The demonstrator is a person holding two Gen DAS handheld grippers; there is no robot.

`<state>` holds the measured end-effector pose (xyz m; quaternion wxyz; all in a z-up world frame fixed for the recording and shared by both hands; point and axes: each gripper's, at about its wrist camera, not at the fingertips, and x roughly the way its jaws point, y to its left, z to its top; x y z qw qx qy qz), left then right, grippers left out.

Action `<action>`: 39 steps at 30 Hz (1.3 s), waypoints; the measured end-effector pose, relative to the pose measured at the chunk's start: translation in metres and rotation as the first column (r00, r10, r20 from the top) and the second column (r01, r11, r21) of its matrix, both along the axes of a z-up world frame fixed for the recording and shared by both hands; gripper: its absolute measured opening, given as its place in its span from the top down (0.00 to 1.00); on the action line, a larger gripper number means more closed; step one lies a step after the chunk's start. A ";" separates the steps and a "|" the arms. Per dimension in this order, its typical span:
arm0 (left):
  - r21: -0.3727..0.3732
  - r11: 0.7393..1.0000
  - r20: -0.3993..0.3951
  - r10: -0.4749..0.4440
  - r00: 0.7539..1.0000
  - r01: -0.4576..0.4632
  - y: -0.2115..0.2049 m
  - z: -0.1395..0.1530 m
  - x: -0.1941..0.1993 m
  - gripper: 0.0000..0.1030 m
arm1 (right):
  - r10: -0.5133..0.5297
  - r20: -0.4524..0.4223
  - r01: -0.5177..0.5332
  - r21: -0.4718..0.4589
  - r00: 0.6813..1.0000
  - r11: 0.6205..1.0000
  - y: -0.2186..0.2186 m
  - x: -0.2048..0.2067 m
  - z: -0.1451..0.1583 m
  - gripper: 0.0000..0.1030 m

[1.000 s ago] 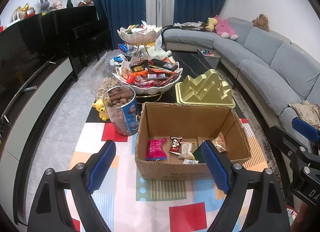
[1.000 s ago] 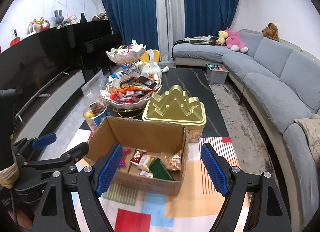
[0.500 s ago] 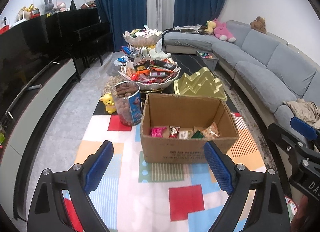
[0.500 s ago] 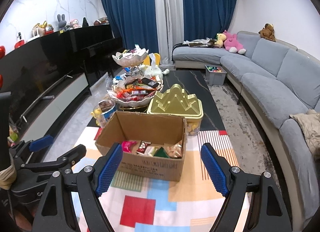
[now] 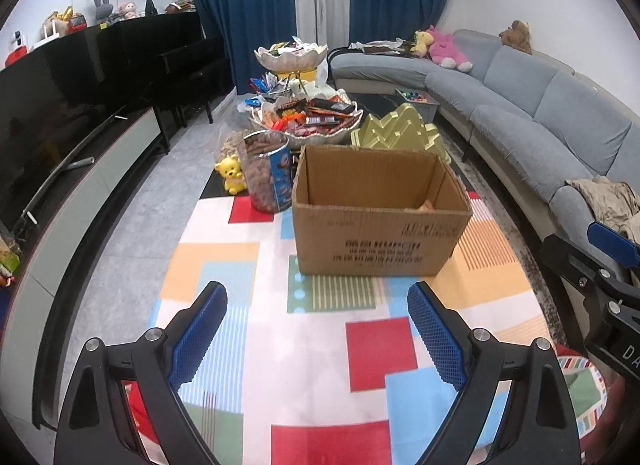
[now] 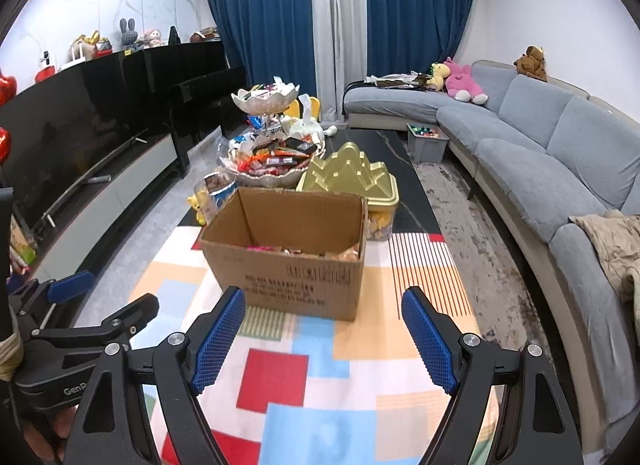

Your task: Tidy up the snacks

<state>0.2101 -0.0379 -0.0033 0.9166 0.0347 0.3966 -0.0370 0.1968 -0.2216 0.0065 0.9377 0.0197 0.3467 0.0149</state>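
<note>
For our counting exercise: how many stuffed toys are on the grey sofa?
3 visible: a yellow toy and a pink toy together at the far corner, a brown bear on the backrest. Others may be hidden.

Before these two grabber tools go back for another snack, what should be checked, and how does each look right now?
1. Left gripper open and empty: ok.
2. Right gripper open and empty: ok.
3. Cardboard box upright with its top open: ok.
4. Snacks in the box within reach: cannot tell; only a few wrapper tops show over the front wall.
5. Room on the tiered snack tray: not ok, both bowls look heaped.
6. Path to the box over the colourful mat: ok.
</note>
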 end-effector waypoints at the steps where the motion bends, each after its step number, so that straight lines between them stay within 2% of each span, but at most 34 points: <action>1: 0.001 1.000 -0.002 0.004 1.000 -0.004 0.001 -0.002 -0.005 0.10 | -0.001 -0.001 0.001 -0.002 1.000 1.000 0.000 -0.004 -0.001 0.21; 14: 0.029 0.999 -0.008 0.016 1.000 -0.016 0.006 -0.025 -0.074 0.10 | -0.001 0.007 0.001 -0.010 1.000 1.000 0.005 -0.071 -0.022 0.21; 21: 0.022 0.998 0.012 0.066 0.998 -0.066 0.013 -0.032 -0.116 0.10 | -0.010 0.011 0.010 -0.003 1.000 1.000 0.003 -0.105 -0.029 0.21; 31: 0.014 0.996 0.031 0.088 0.996 -0.088 0.020 -0.031 -0.153 0.09 | 0.016 0.040 -0.016 -0.006 0.999 1.000 0.011 -0.139 -0.025 0.21; 39: 0.011 0.994 0.088 0.104 0.991 -0.105 0.023 -0.021 -0.180 0.09 | 0.011 0.033 -0.011 -0.004 0.999 1.000 0.010 -0.161 -0.029 0.21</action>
